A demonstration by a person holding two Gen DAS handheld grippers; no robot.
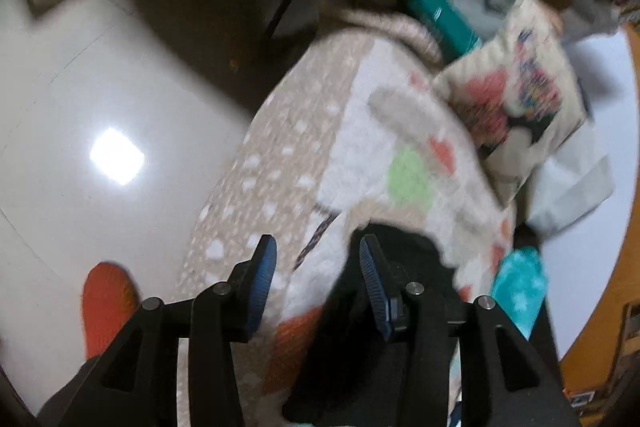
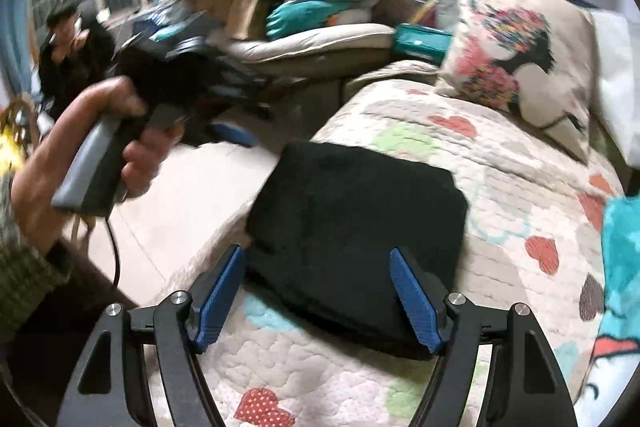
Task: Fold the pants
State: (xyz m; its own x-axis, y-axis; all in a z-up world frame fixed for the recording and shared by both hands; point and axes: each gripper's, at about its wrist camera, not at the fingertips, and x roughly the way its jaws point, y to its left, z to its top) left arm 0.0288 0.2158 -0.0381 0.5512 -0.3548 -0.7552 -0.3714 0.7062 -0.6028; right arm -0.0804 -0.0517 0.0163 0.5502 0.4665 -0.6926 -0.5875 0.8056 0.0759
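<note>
The black pants (image 2: 352, 227) lie folded into a compact rectangle on the heart-patterned quilt (image 2: 500, 195) of the bed. My right gripper (image 2: 318, 271) is open and empty, its blue pads either side of the near edge of the pants. My left gripper (image 1: 318, 255) is open and empty, held up in the air above the bed's left edge; part of the black pants (image 1: 400, 255) shows behind its right finger. In the right wrist view the left gripper (image 2: 236, 135) is seen raised in the person's hand, left of the pants.
A printed cushion (image 2: 520, 67) leans at the head of the bed. A turquoise blanket (image 2: 620, 267) lies at the right edge. A cluttered armchair (image 2: 312, 39) stands beyond the bed. Glossy tiled floor (image 1: 100, 107) lies to the left. A person (image 2: 68, 43) sits far left.
</note>
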